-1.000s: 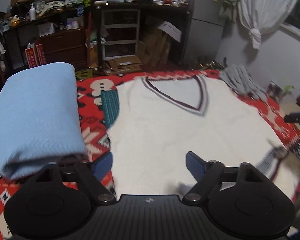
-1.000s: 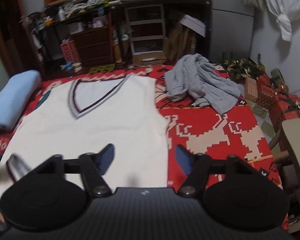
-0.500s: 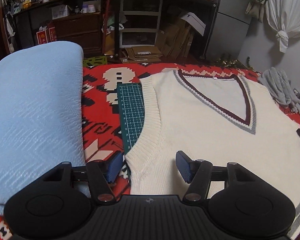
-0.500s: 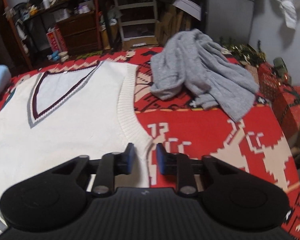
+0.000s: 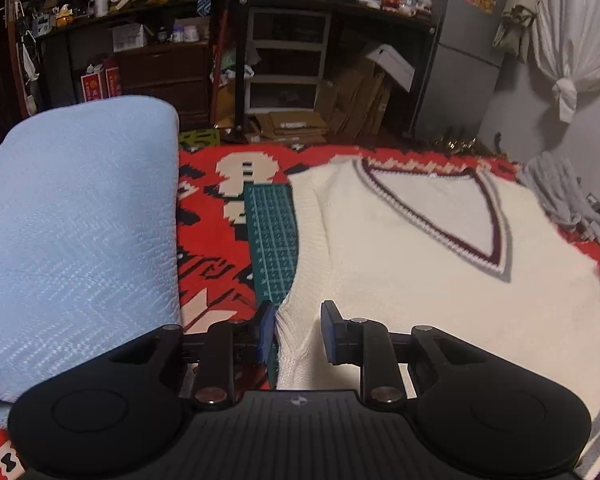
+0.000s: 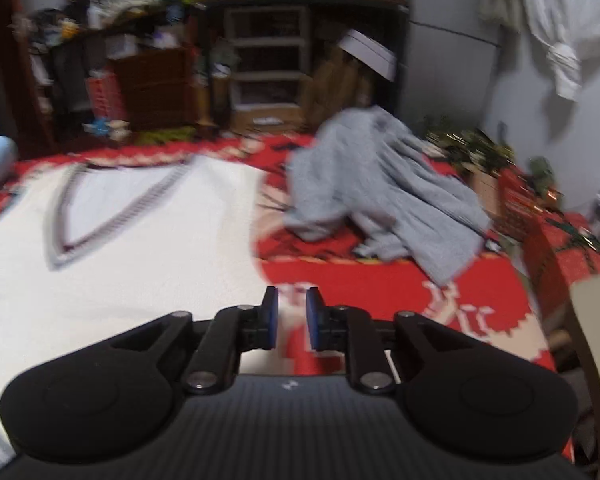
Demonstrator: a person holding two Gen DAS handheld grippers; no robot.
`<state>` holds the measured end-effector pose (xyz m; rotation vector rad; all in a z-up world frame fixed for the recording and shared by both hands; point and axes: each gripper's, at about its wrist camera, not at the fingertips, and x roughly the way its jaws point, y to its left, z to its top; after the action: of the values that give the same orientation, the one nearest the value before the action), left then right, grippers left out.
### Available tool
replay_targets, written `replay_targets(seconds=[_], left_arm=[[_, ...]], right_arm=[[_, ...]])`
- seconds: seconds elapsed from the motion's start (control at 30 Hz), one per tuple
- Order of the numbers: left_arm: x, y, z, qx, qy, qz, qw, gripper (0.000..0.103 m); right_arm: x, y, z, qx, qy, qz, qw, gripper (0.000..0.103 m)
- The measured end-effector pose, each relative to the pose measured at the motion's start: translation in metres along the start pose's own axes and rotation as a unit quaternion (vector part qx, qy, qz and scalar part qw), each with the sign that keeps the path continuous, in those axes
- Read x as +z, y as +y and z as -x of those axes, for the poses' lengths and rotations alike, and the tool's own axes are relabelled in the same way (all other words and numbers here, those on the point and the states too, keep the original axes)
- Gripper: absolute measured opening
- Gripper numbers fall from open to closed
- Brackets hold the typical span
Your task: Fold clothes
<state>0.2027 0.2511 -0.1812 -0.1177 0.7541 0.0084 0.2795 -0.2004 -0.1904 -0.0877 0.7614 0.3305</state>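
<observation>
Lying flat and face up on the red patterned cloth (image 5: 216, 268): a cream V-neck vest (image 5: 420, 280), neckline toward the far edge, striped trim around the V. Covering most of a green cutting mat (image 5: 272, 240), with a strip of the mat showing along one armhole. Sitting beside that strip, on the cloth: a folded light blue blanket (image 5: 80, 232). Heaped at the vest's other side, near but apart: a crumpled grey garment (image 6: 380, 200).

Reaching in at the ribbed armhole edge by the mat: the left tool (image 5: 298, 334), jaws closing, knit bunching between them, one pad against the fabric, the other pad not yet pressing.

Hovering at the vest's opposite side edge: the right tool (image 6: 291, 320), jaws opening slightly with a narrow gap. Too blurred to tell whether any fabric is lying between the pads.

Cluttering the background: dark shelves (image 5: 284, 60), flattened cardboard (image 5: 296, 124).
</observation>
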Motion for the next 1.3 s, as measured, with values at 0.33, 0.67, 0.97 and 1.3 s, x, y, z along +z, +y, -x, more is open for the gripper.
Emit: replay_targets(seconds=[0.33,0.67,0.97,1.3], left_arm=[[-0.007,-0.061,-0.021,-0.074,0.070,-0.066,0.9926,0.024],[0.029,-0.064,-0.065,-0.054,0.062,-0.079,0.9936,0.027],[0.081,-0.054,-0.116,-0.068,0.075,-0.071,0.9924,0.027],[0.125,-0.040,-0.164,-0.074,0.072,-0.056,0.9930,0.027]], right_arm=[[-0.008,0.057,-0.028,0.041,0.044,0.049,0.997,0.015],[0.035,0.039,-0.072,0.040,0.055,0.013,0.998,0.016],[0.088,0.039,-0.135,0.038,0.042,0.004,0.998,0.016],[0.136,0.038,-0.194,0.030,0.028,0.001,0.999,0.015]])
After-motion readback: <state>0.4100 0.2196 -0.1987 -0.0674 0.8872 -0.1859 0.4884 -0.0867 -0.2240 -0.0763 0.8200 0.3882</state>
